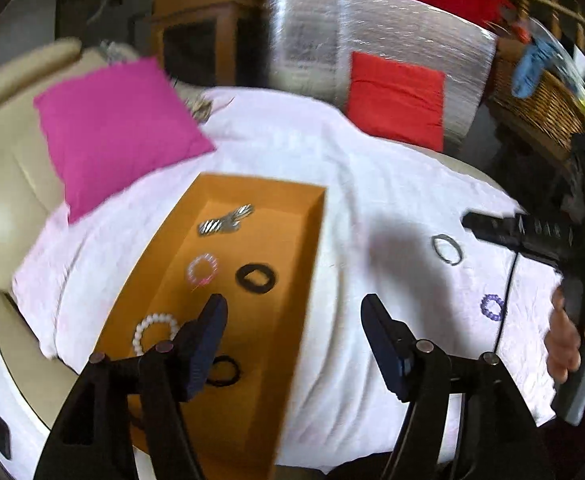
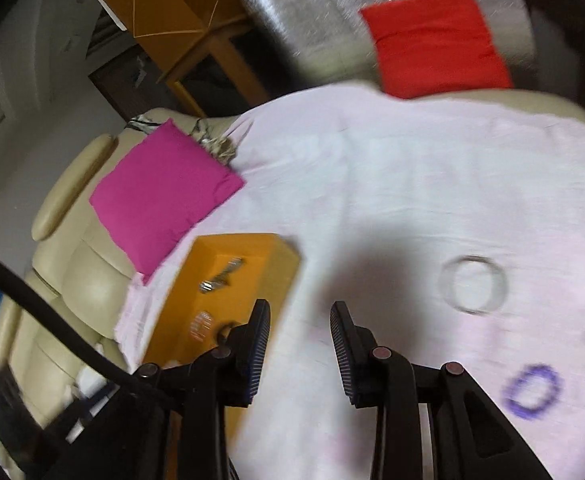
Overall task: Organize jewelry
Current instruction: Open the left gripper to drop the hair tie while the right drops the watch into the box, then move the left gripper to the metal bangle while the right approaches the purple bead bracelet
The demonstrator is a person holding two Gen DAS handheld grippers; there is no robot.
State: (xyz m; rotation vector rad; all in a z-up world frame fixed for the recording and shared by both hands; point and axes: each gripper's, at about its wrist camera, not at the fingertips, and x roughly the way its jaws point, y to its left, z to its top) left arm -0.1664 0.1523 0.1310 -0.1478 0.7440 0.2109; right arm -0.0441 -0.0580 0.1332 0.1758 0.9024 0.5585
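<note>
An orange tray (image 1: 300, 264) lies on a white cloth (image 1: 372, 184). It holds a silver piece (image 1: 224, 220), a pink bead bracelet (image 1: 202, 269), a black band (image 1: 255, 278), a white pearl bracelet (image 1: 153, 332) and a second black band (image 1: 224, 371). On the cloth to the right lie a grey ring bracelet (image 1: 447, 249) (image 2: 473, 284) and a purple bead bracelet (image 1: 492, 307) (image 2: 532, 392). My left gripper (image 1: 294, 312) is open and empty above the tray's near right side. My right gripper (image 2: 300, 320) is open and empty over the cloth, between the tray (image 2: 280, 264) and the grey ring.
A pink cushion (image 1: 116, 128) lies at the back left on a cream sofa (image 1: 0, 184). A red cushion (image 1: 396, 100) leans on a silver panel (image 1: 372, 24) behind. A wicker basket (image 1: 540, 96) stands at the back right. The right gripper's body (image 1: 572, 248) and a hand show at the right.
</note>
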